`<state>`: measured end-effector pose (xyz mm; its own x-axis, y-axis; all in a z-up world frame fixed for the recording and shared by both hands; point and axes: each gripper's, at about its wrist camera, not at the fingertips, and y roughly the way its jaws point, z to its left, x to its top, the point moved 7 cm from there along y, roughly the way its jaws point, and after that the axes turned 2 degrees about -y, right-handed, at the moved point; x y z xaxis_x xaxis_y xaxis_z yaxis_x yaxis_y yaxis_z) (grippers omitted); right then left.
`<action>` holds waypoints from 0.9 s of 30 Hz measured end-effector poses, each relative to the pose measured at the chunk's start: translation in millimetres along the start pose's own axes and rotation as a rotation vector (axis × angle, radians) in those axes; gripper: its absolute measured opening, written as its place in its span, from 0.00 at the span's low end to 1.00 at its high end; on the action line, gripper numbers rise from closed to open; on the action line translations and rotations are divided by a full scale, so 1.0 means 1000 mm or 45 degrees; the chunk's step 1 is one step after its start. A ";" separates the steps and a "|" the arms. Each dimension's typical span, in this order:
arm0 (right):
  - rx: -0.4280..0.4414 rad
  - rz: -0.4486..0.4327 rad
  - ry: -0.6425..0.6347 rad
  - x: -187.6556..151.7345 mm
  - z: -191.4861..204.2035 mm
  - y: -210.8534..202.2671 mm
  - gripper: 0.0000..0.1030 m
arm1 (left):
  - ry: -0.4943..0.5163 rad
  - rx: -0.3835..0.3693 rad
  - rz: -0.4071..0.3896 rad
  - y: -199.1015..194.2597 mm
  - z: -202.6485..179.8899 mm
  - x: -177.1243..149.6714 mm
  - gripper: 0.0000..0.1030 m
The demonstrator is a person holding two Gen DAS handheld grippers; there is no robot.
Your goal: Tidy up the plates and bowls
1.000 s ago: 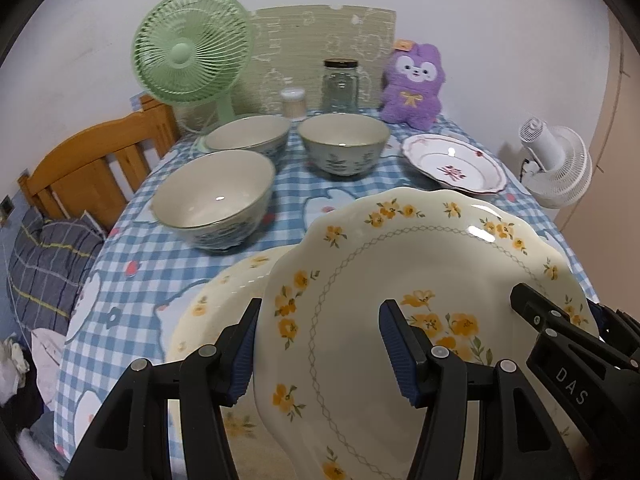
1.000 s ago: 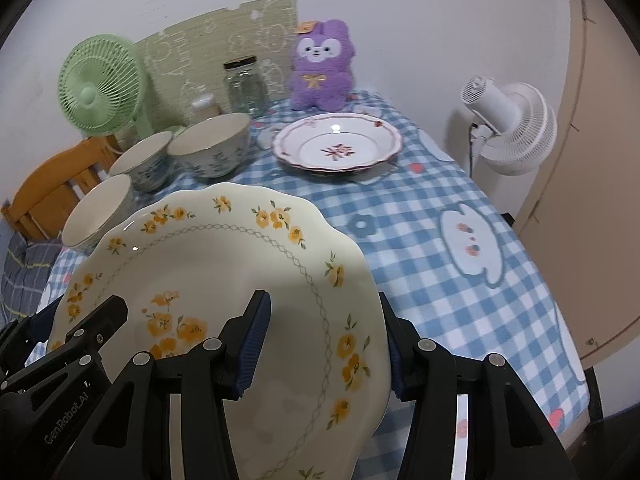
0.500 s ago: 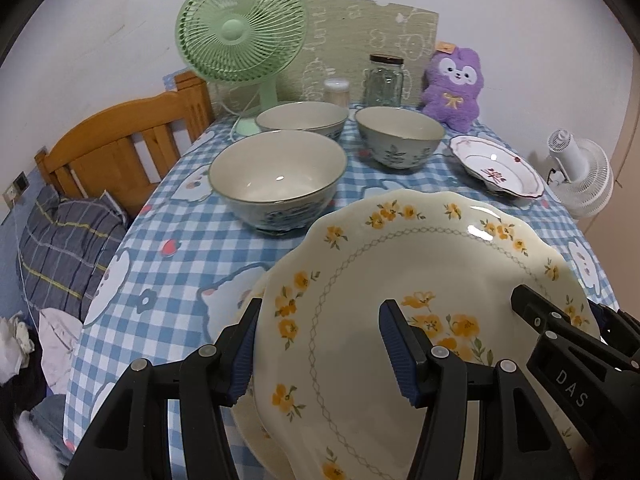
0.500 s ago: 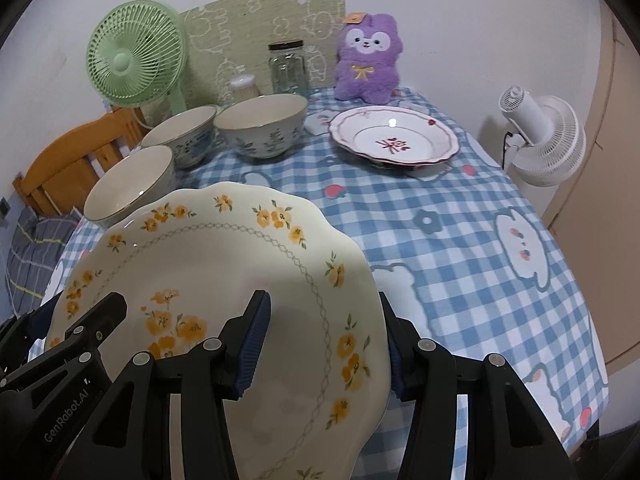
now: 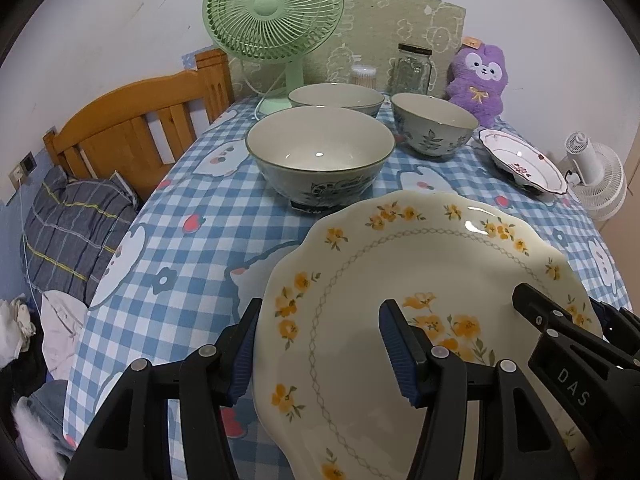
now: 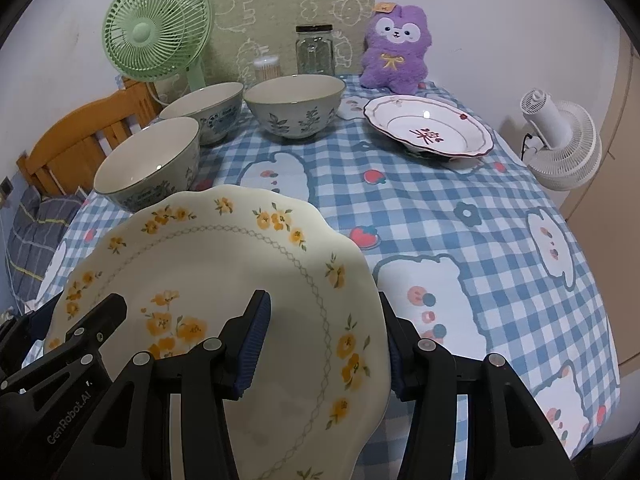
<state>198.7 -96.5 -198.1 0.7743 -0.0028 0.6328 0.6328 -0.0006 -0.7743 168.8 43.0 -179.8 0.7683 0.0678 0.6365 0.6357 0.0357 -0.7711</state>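
Observation:
Both grippers hold one cream plate [image 5: 420,264] with yellow flowers, tilted above the near side of the checked table [image 5: 192,240]. My left gripper [image 5: 324,344] is shut on the plate's left rim. My right gripper [image 6: 324,340] is shut on the right rim of the same plate [image 6: 208,264]. Three floral bowls stand beyond it: a near one [image 5: 320,152], a far left one [image 5: 336,96] and a far right one [image 5: 434,120]. A white plate with a red pattern [image 6: 428,126] lies at the back right.
Along the table's back stand a green fan [image 5: 272,12], a glass jar [image 5: 412,68], a small toothpick pot [image 6: 266,66] and a purple plush toy [image 6: 396,48]. A white fan [image 6: 564,140] stands off the right edge. A wooden bed frame [image 5: 132,132] is off the left edge.
Both grippers carried the flowered plate left and forward, toward the near bowl. The second flowered plate that lay on the table under it has dropped out of sight.

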 end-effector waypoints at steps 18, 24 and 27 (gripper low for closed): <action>0.004 0.007 0.015 0.001 0.002 0.008 0.52 | 0.021 0.028 -0.029 0.007 0.001 0.001 0.57; 0.025 0.009 0.025 -0.001 0.002 0.009 0.56 | 0.009 0.018 -0.045 0.006 0.001 0.000 0.57; 0.042 0.029 0.041 -0.001 0.002 0.010 0.61 | 0.002 0.014 -0.060 0.005 0.000 0.000 0.58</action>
<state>204.7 -94.1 -206.6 0.7885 -0.0347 0.6141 0.6150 0.0332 -0.7878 171.8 43.6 -183.9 0.7378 0.0645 0.6719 0.6701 0.0498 -0.7406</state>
